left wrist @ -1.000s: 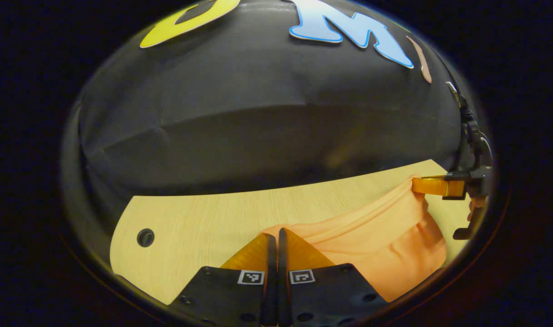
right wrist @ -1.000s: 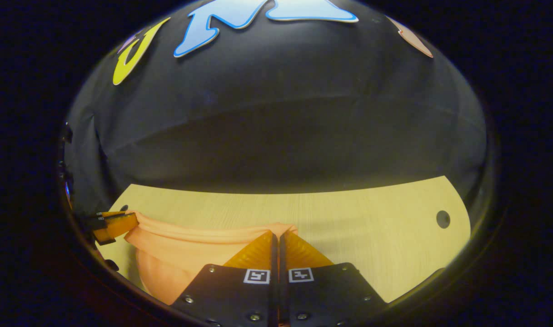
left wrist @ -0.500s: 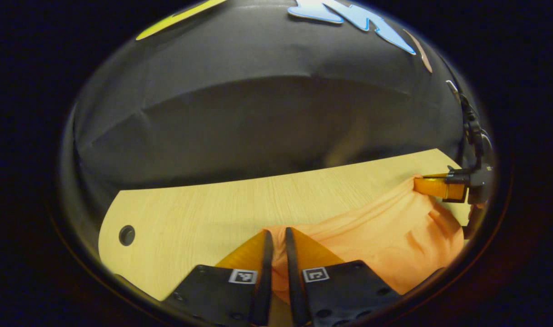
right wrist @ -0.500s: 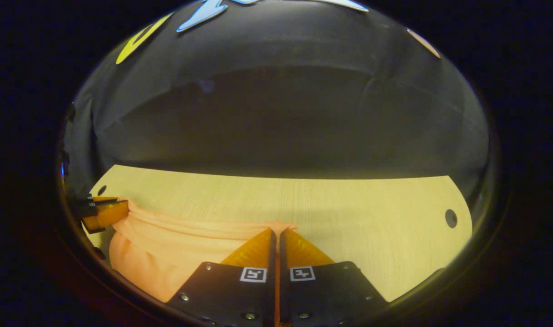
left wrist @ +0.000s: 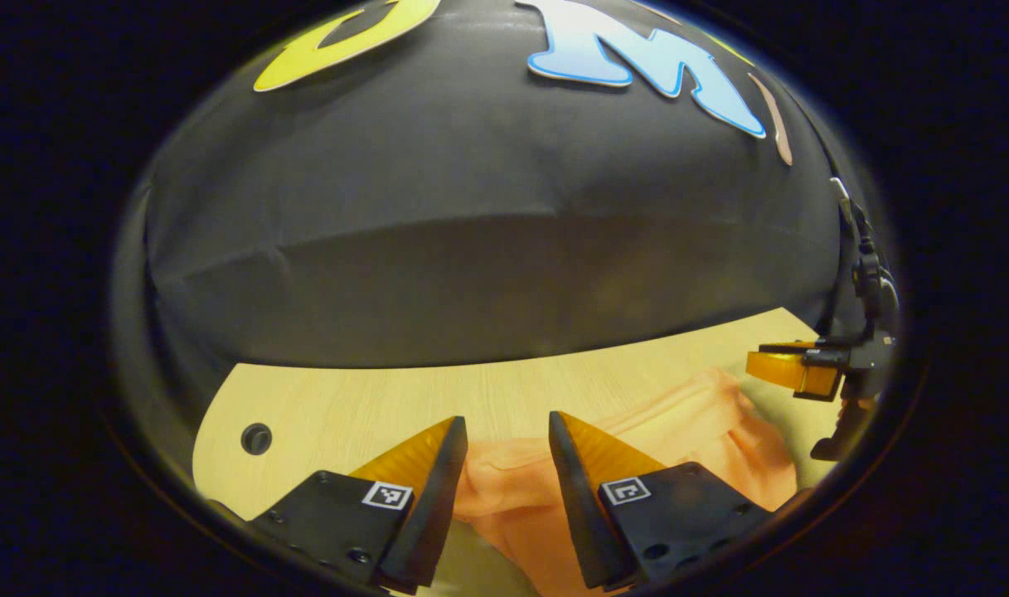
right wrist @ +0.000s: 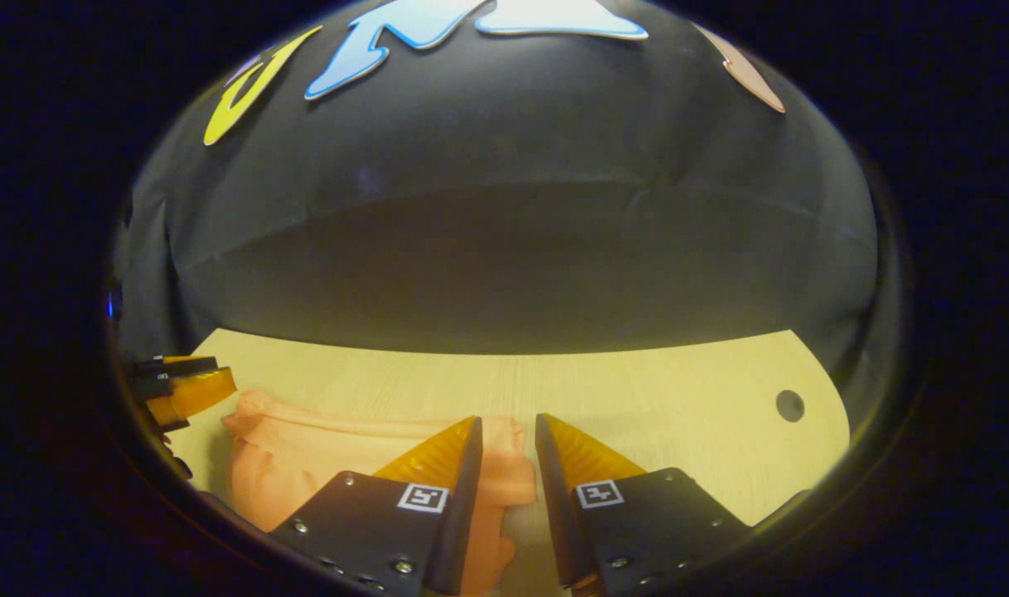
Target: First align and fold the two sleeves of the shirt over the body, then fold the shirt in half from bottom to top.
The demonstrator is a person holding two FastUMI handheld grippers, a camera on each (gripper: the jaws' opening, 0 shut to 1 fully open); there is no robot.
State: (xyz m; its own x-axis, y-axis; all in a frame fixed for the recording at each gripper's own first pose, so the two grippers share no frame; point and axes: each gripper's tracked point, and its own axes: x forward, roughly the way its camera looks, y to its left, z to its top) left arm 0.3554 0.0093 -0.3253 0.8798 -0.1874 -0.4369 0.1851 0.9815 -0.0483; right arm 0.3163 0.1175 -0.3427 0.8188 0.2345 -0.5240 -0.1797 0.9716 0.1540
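Note:
An orange shirt (left wrist: 703, 431) lies bunched on the pale wooden table (left wrist: 355, 406); in the right gripper view the shirt (right wrist: 305, 448) spreads to the left of my fingers. My left gripper (left wrist: 504, 431) is open above a corner of the cloth, which lies loose between and below the fingers. My right gripper (right wrist: 506, 431) is open too, with a fold of the shirt under the gap. The right gripper (left wrist: 790, 369) shows at the far right of the left gripper view, apart from the cloth, and the left gripper (right wrist: 181, 390) sits at the left edge of the right gripper view.
The table (right wrist: 662, 398) has a round cable hole (left wrist: 256, 438) on one end and another hole (right wrist: 789, 405) on the other. The black cloth wall stands right behind the table's far edge. A hand (left wrist: 859, 406) holds the right gripper.
Both grippers were shut on the shirt's upper edge, holding it stretched. Now both have opened, and the cloth has dropped onto the table and slackened.

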